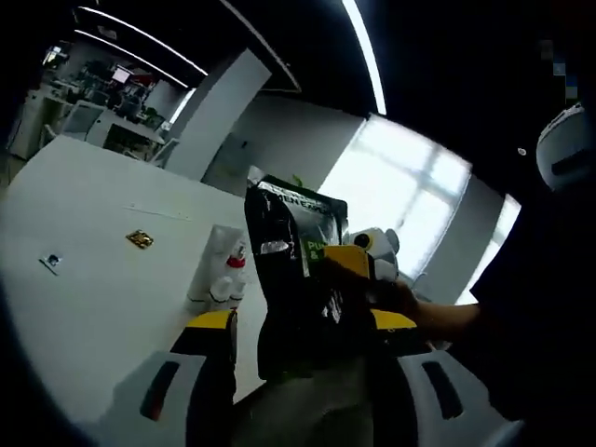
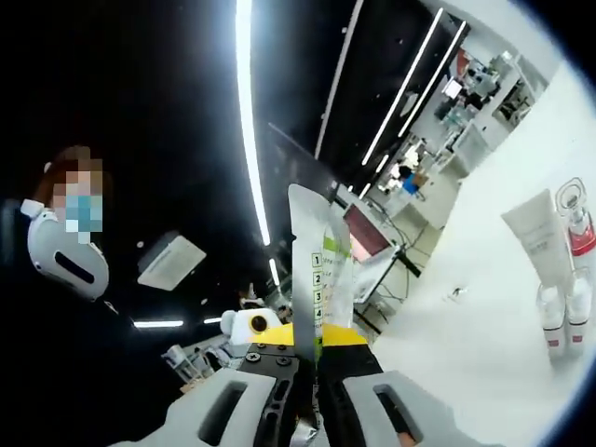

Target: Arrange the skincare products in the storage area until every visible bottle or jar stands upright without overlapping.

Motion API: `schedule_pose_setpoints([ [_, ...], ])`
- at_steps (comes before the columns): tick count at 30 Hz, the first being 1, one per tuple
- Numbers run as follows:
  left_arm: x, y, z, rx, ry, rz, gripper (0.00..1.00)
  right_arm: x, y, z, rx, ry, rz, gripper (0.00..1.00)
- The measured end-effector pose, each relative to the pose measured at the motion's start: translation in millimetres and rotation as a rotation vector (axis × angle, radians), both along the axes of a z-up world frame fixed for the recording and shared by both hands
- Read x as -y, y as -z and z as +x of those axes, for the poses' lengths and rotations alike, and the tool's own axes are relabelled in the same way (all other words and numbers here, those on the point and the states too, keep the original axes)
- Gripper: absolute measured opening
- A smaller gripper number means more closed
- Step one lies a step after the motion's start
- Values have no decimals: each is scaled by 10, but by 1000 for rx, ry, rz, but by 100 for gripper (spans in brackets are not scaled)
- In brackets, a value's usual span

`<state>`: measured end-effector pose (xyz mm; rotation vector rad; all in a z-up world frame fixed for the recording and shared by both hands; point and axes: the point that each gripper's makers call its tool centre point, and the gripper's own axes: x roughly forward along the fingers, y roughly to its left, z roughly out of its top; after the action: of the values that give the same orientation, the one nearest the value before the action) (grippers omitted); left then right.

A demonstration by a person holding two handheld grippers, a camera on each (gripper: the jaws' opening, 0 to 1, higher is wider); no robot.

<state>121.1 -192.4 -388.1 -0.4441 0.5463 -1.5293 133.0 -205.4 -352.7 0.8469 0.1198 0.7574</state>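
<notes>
Both tongs lift a black pouch point(image 1: 293, 279) clear of the tabletop point(image 1: 84, 279): right tongs point(image 2: 315, 372) pinch its edge, while left tongs point(image 1: 303, 326) stand wide around it, probably steadying it. Farther off, small bottles point(image 1: 228, 279) stand upright mid-tabletop.

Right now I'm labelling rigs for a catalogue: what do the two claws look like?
Left claw: white-grey moulded body with dark oval slots, black jaws, yellow tips. Right claw: same white-grey shell with dark slots, a black middle plate with screws, black jaws, yellow tips. A dark sleeve shows at the right of the left gripper view.
</notes>
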Motion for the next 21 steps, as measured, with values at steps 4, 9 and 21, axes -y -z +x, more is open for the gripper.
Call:
schedule_pose_setpoints([
  [4, 46, -74, -109, -49, 43, -50, 45, -89, -71, -10, 17, -37, 11, 0],
  [9, 69, -5, -101, -24, 37, -7, 33, -114, -81, 15, 6, -54, 15, 0],
  [21, 59, -92, -127, -82, 67, -70, 32, -142, -116, 7, 12, -90, 29, 0],
])
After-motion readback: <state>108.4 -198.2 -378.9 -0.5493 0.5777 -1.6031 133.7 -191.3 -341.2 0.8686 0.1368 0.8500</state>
